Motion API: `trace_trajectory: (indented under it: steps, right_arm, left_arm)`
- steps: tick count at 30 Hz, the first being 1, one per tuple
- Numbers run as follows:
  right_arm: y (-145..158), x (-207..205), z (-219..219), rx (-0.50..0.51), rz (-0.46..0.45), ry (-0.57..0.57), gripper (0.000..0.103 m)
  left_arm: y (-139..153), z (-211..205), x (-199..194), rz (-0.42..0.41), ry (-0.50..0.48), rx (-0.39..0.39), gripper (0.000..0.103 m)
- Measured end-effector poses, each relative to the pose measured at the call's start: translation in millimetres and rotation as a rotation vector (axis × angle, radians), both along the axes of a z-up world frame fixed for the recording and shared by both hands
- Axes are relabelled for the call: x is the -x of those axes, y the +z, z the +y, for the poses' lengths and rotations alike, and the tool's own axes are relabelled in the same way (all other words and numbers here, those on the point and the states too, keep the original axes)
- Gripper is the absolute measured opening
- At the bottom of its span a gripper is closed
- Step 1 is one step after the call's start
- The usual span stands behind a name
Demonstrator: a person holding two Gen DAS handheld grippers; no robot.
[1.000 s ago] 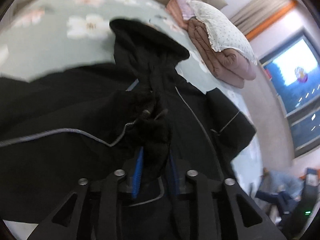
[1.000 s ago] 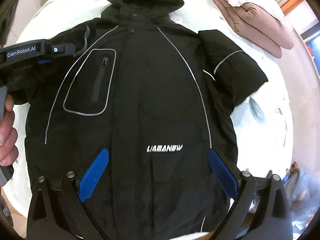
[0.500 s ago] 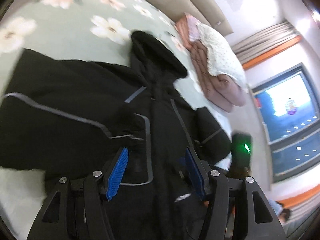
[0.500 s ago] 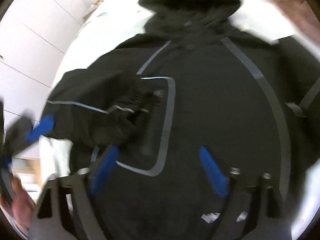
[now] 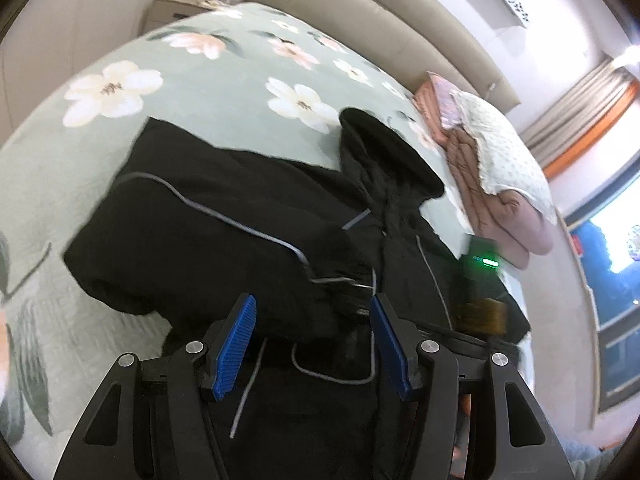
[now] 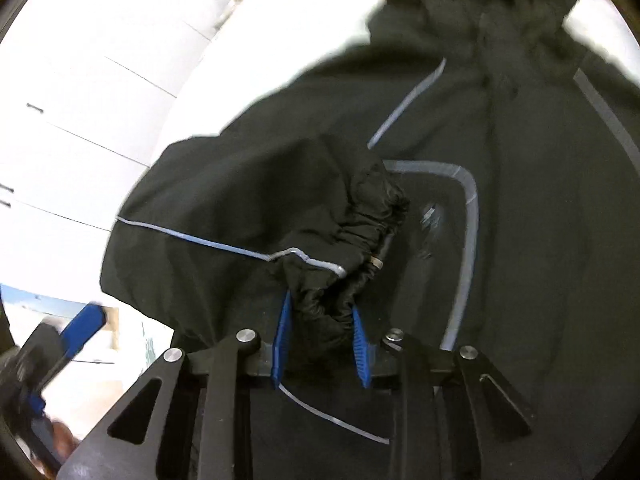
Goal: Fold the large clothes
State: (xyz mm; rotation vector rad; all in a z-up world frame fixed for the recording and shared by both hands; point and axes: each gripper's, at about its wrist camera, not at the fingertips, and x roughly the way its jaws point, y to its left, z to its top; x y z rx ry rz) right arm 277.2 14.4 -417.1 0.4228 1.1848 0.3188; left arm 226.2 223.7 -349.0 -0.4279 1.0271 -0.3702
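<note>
Clearly soft and bulky, the black jacket (image 6: 500,208) suits a cuff hold: right gripper (image 6: 322,344) jaws closing round the gathered cuff (image 6: 360,240); left gripper (image 5: 312,344) jaws half open, empty.

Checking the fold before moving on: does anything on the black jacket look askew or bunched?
Yes. The sleeve cuff lies crumpled in a wad on the jacket chest, not flat. The right gripper is closing around it; the left gripper stands open.

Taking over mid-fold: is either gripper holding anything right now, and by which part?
The right gripper is closing on the jacket's gathered sleeve cuff, which sits between its pads. The left gripper is open and holds nothing.
</note>
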Motion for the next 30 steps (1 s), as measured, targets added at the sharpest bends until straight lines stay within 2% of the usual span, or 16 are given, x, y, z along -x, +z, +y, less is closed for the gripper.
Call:
trace_trajectory:
  steps: [5, 9, 11, 12, 15, 17, 19, 21, 24, 25, 26, 27, 28, 30]
  right_arm:
    - [60, 23, -59, 0.156, -0.130, -0.023, 0.030]
    - [90, 41, -134, 0.362, -0.169, -0.092, 0.030]
    - [81, 47, -167, 0.465, -0.145, -0.135, 0.030]
    - [74, 50, -183, 0.478, -0.118, -0.153, 0.030]
    - [33, 53, -215, 0.434, 0.009, -0.181, 0.030]
    - [9, 54, -220, 0.437, 0.065, -0.178, 0.030]
    - [-7, 55, -224, 0.463, 0.113, -0.177, 0.031]
    - [-7, 55, -227, 0.460, 0.112, -0.184, 0.034]
    - [17, 57, -230, 0.456, 0.096, -0.182, 0.038]
    - [28, 58, -227, 0.463, 0.062, -0.183, 0.043]
    - [41, 57, -226, 0.467, 0.020, -0.186, 0.056]
    - [51, 62, -223, 0.465, -0.015, -0.189, 0.064]
    - [66, 63, -217, 0.453, -0.073, -0.187, 0.076]
    - [82, 57, -200, 0.434, -0.142, -0.160, 0.079]
  left_arm:
    - [13, -26, -16, -0.046, -0.014, -0.043, 0.060]
    - [2, -64, -33, -0.050, -0.079, -0.070, 0.060]
    - [-11, -87, -39, -0.034, -0.125, -0.090, 0.060]
    - [-23, -101, -43, -0.017, -0.151, -0.111, 0.060]
    - [-58, -127, -49, 0.053, -0.205, -0.138, 0.060]
    - [-90, -139, -52, 0.132, -0.218, -0.189, 0.060]
    - [-103, -141, -51, 0.126, -0.216, -0.216, 0.060]
    - [-102, -141, -52, 0.116, -0.223, -0.225, 0.060]
    - [-101, -140, -54, 0.122, -0.237, -0.233, 0.060]
    - [-102, -142, -54, 0.123, -0.240, -0.237, 0.060]
    - [-101, -142, -53, 0.121, -0.244, -0.241, 0.060]
    - [-101, -144, -53, 0.119, -0.246, -0.250, 0.060]
    - [-100, -147, -54, 0.117, -0.246, -0.258, 0.060]
    - [-99, -151, -54, 0.109, -0.243, -0.280, 0.060]
